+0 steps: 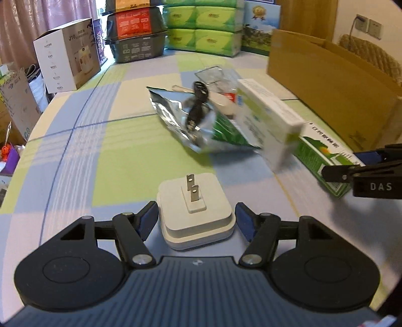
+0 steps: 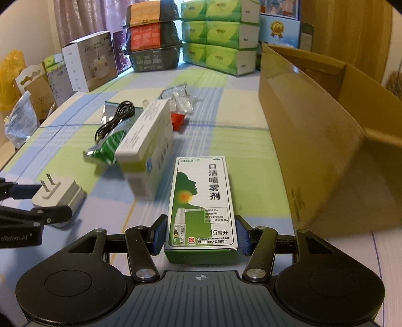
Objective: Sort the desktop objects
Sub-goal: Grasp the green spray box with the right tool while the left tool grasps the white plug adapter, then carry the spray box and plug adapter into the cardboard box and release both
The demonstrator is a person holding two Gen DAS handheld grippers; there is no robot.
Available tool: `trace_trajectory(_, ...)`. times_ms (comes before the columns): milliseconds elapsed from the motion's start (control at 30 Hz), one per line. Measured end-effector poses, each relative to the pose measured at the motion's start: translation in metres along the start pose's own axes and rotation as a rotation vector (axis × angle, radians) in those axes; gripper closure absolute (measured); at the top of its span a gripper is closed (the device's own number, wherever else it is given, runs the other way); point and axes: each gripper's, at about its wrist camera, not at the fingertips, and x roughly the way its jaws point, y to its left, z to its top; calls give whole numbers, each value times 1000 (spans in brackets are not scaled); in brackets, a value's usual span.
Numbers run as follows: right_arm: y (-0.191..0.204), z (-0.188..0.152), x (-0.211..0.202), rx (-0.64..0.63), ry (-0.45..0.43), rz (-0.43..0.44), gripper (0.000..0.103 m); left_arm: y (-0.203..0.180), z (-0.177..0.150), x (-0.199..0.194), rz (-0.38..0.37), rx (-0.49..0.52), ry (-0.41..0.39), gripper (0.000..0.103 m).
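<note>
White plug [image 1: 196, 213] between left hand-held gripper [image 1: 196, 221] pads | level, low

A cluttered room behind our checked table

We see a pinkish curtain [image 2: 83, 22], a wooden door [image 1: 309, 17], wall switches [image 1: 369, 25], and a blue-green checked tablecloth [image 1: 100, 140].
</note>
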Motion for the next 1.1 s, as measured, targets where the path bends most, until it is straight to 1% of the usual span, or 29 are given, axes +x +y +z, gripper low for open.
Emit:
trace_trajectory(167,2,-9,-6,-7,0,5,49,-8,-9,-4,1,11,-10,40)
trace_trajectory(200,2,-9,-6,-11,-4,5,47,-8,-10,-4,5,12,-14,40)
trace_trajectory(300,2,-9,-4,-7,-10,6,38,-9,-10,-1,21,5,-24,40)
trace_trajectory(433,3,-7,3,-11,-16,6,36,-7,-11,5,25,-25,-8,40)
trace_trajectory(467,3,-6,5,-12,-17,3,36,-7,-12,7,28,-34,3,39)
trace_trajectory(600,4,-4,9,-9,-24,-5,36,-6,-12,8,36,-52,-6,38)
trace_trajectory(667,5,-3,11,-8,-27,-6,37,-7,-11,9,43,-57,-9,42)
trace_trajectory(700,4,-3,11,-7,-29,-8,39,-8,-11,9,42,-57,-8,42)
trace_trajectory(733,4,-3,10,-5,-32,-10,50,-8,-10,9,42,-57,-7,42)
trace_trajectory(900,2,-4,8,-2,-35,-13,50,-12,-10,7,58,-36,-6,43)
trace_trajectory(1100,4,-3,-6,2,-53,-14,50,-18,-5,-4,29,-28,-21,43)
